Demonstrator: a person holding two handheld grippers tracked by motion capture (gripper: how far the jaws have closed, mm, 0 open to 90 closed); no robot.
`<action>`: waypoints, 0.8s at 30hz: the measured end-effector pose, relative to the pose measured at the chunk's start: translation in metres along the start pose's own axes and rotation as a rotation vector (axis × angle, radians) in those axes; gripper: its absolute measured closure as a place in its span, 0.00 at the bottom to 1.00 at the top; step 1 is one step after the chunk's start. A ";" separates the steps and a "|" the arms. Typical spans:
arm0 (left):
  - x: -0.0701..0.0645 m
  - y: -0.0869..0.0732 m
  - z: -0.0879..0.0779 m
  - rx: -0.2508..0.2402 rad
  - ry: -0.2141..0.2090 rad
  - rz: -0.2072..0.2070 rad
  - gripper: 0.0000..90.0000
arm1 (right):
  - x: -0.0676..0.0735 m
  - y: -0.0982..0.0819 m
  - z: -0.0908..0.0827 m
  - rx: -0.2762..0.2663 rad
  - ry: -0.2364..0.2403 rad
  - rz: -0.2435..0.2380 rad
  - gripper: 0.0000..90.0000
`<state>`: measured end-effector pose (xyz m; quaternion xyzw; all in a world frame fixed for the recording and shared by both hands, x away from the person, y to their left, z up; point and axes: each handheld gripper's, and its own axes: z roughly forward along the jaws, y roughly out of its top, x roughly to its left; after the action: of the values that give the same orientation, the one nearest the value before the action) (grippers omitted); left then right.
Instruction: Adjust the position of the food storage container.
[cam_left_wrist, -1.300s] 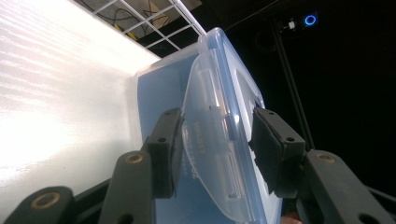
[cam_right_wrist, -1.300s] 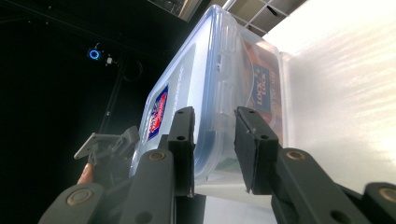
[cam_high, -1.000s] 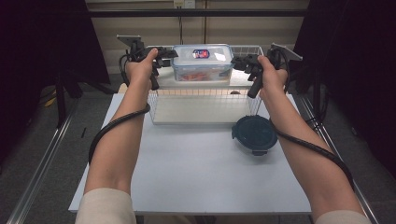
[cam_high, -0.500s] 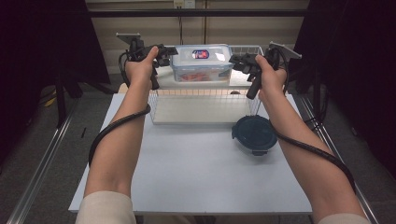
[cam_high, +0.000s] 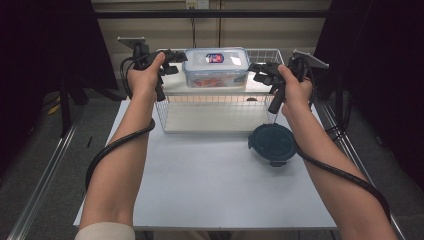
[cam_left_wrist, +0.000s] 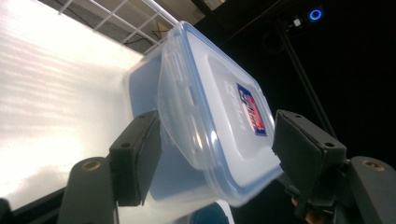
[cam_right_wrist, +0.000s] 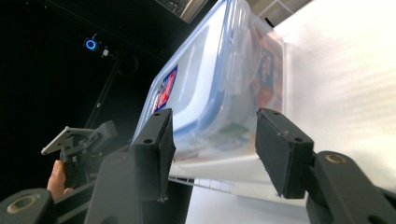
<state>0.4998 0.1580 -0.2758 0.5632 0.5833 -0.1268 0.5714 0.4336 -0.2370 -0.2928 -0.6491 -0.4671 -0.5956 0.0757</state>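
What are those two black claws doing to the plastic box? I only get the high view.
Observer: In the left gripper view, the left gripper has one jaw on the lid side of the box and the other on its underside.
Operator: And the other claw?
Observer: The right gripper straddles the opposite end the same way. I can't tell whether its pads actually press.
Operator: Is anything inside?
Observer: Through the clear wall, the right gripper view shows an orange printed packet.
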 end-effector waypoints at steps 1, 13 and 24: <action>-0.001 -0.001 -0.001 -0.005 -0.003 -0.005 0.35 | -0.001 -0.002 -0.002 0.002 0.008 0.001 0.51; -0.005 -0.026 -0.015 0.017 -0.051 0.007 0.28 | -0.007 -0.019 -0.024 0.003 0.034 -0.022 0.40; -0.008 -0.052 -0.022 0.028 -0.133 -0.017 0.24 | -0.017 -0.040 -0.048 0.027 0.058 -0.030 0.36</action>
<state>0.4440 0.1537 -0.2881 0.5565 0.5467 -0.1769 0.6001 0.3743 -0.2546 -0.3121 -0.6235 -0.4822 -0.6089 0.0891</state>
